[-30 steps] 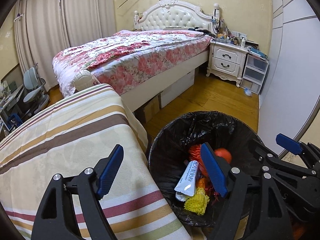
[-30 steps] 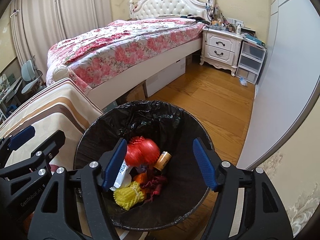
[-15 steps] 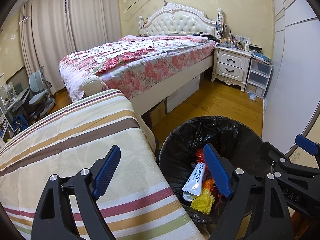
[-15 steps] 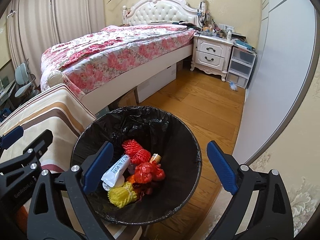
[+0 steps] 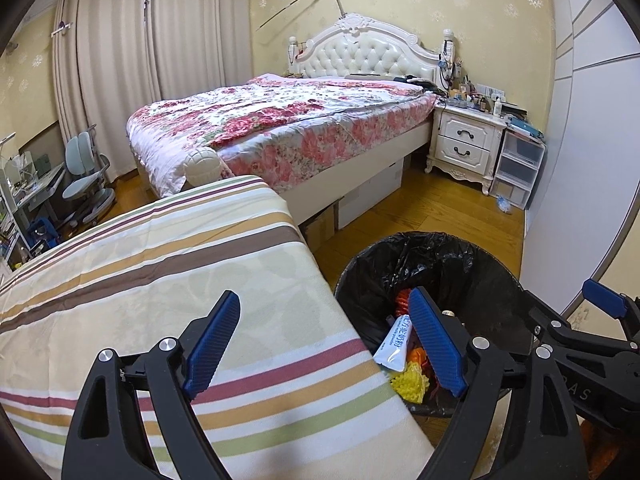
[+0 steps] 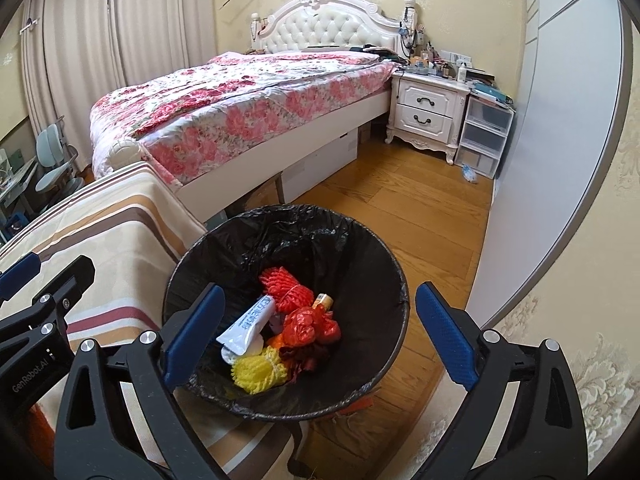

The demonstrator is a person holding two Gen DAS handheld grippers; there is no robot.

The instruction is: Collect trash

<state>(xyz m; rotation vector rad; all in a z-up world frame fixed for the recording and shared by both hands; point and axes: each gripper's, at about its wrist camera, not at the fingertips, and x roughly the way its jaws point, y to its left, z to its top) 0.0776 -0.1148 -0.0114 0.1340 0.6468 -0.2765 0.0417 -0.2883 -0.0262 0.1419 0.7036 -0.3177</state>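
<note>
Both my grippers are empty, jaws spread wide. Right gripper [image 6: 316, 340] hangs over the trash bin [image 6: 394, 280], its opening wider than a second ago, when the blue pads framed a red crumpled bag mid-drop. That red bag [image 6: 310, 326] now lies inside the bin's black liner, touching the red mesh net [image 6: 282, 284], near the white tube [image 6: 250, 324] and the yellow mesh net [image 6: 258, 374]. Left gripper [image 5: 324, 346] hovers above the striped cloth [image 5: 160, 264], just beside the bin; the view has pulled back and up since then, showing more of the room. Reading: the drop is finished and this item counts as collected. No further trash shows on the cloth, unless the small pale scrap [image 6: 469, 174] on the wooden floor [image 6: 400, 208] beside the plastic drawers counts; too small to tell.
</note>
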